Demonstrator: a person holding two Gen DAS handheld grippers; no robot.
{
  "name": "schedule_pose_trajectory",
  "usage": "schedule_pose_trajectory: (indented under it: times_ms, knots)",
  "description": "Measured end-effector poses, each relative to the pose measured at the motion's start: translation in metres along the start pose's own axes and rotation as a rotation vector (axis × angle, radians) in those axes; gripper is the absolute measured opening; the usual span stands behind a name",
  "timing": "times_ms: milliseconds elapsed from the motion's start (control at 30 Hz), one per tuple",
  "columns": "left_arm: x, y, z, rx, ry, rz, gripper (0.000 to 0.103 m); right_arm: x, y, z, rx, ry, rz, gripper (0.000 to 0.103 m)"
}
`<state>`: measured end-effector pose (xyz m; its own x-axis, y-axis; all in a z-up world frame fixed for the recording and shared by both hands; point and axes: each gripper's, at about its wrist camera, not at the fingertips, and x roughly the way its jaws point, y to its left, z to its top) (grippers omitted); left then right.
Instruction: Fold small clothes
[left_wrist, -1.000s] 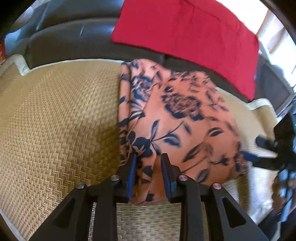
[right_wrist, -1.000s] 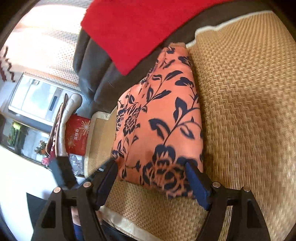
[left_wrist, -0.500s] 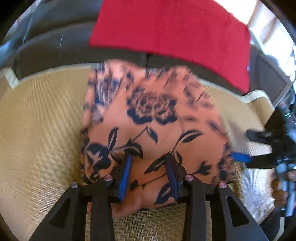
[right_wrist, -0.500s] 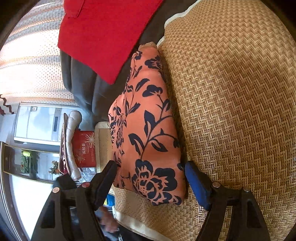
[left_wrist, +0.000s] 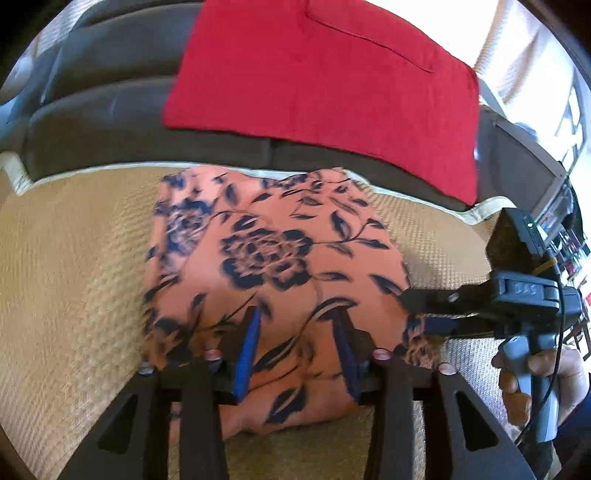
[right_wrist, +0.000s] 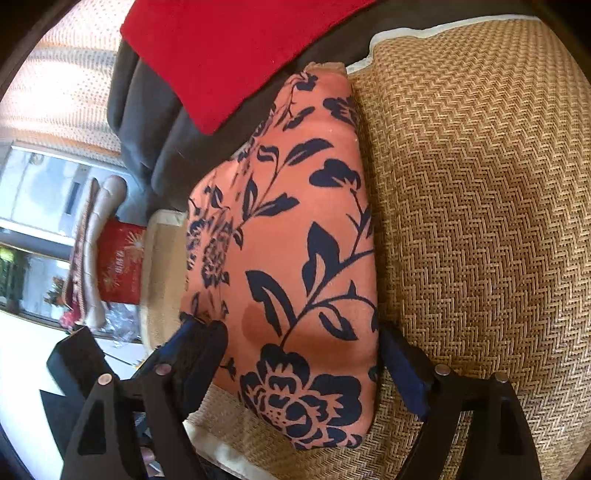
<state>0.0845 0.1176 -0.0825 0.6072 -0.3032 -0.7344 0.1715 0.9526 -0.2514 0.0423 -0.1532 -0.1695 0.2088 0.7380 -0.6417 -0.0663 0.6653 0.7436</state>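
An orange garment with a dark blue flower print (left_wrist: 273, 258) lies folded on a woven straw mat (left_wrist: 66, 280). It also shows in the right wrist view (right_wrist: 295, 240). My left gripper (left_wrist: 299, 332) is open over the garment's near edge, with cloth between and under its blue pads. My right gripper (right_wrist: 291, 339) is open wide, its fingers on either side of the garment's end. In the left wrist view the right gripper (left_wrist: 417, 314) reaches in from the right and touches the garment's right edge.
The mat (right_wrist: 480, 221) covers a dark sofa seat (left_wrist: 110, 122). A red cushion (left_wrist: 325, 85) leans on the backrest behind the garment. The mat's pale edge (right_wrist: 221, 450) runs close under the right gripper. A red box (right_wrist: 118, 266) stands beyond the sofa.
The garment has gone from a narrow bunched strip to a wider flat fold. My left gripper has opened and moved right over it. The right gripper stays open at the garment's end.
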Motion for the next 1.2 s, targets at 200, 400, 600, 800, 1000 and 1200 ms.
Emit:
schedule_pose_trajectory:
  times_ms: [200, 400, 600, 800, 1000, 1200]
  knots:
    - [0.031, -0.011, -0.015, 0.073, 0.084, 0.101, 0.046, -0.014, 0.033, -0.014, -0.252, -0.024, -0.221, 0.025]
    - [0.029, -0.011, -0.019, 0.089, 0.09, 0.095, 0.046, -0.012, -0.002, -0.019, -0.13, -0.015, -0.158, 0.033]
    - [0.03, -0.01, -0.016, 0.077, 0.088, 0.069, 0.046, -0.036, -0.015, 0.015, 0.014, -0.077, 0.076, 0.093]
    - [0.022, -0.005, -0.021, 0.065, 0.083, 0.053, 0.046, -0.002, 0.004, 0.045, -0.081, -0.019, -0.053, 0.024]
    - [0.0, -0.001, -0.017, 0.022, 0.092, 0.007, 0.046, 0.007, 0.0, 0.032, -0.165, -0.066, -0.206, 0.03]
    - [-0.052, 0.075, -0.01, -0.234, -0.026, -0.034, 0.057, -0.013, -0.012, 0.035, -0.102, -0.066, -0.024, 0.085]
